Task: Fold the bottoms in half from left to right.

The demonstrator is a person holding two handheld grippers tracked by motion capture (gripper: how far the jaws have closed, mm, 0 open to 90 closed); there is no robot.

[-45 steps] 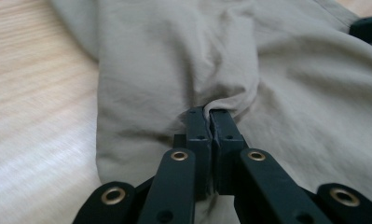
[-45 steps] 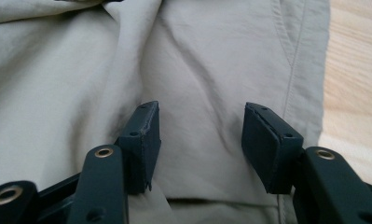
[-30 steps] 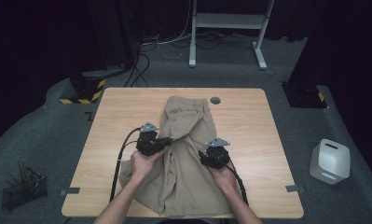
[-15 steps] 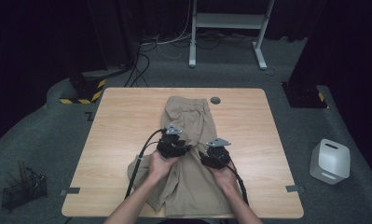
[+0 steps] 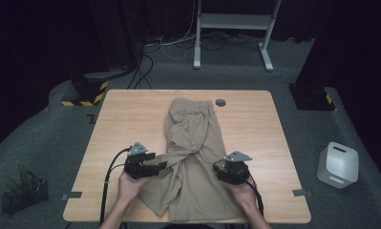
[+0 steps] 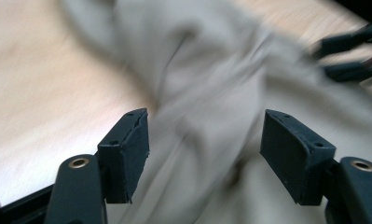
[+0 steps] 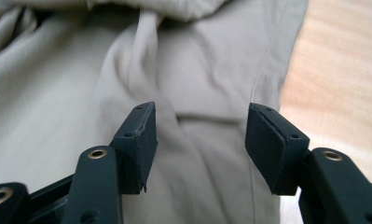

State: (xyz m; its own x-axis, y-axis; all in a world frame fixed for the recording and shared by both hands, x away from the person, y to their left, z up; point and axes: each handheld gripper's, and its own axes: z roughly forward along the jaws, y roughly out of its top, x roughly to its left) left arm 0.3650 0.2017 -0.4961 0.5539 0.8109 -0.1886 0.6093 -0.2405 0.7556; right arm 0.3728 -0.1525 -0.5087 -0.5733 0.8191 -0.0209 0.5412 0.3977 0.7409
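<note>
Khaki trousers [image 5: 193, 129] lie lengthwise down the middle of the wooden table [image 5: 126, 119], waistband at the far end and legs toward me. A fold of cloth crosses diagonally over the near part. My left gripper [image 5: 160, 167] lies at the garment's left edge, pointing right, jaws open over rumpled cloth [image 6: 207, 93], nothing held. My right gripper [image 5: 227, 167] rests on the right leg, near its right hem, also open, with flat fabric [image 7: 197, 74] between its jaws [image 7: 200, 126]. In the left gripper view [image 6: 204, 135], the other gripper's jaws appear blurred at upper right.
A small dark disc [image 5: 220, 102] lies on the table beside the waistband. On the floor stand a white container [image 5: 338, 164] at the right, a wire basket [image 5: 23, 193] at the left, a yellow-black striped base [image 5: 83, 90] and a white frame [image 5: 236, 21] behind.
The left gripper swept right across the trousers with cloth, then drew back left and nearer me with its jaws open, leaving a diagonal fold. The right gripper has barely moved.
</note>
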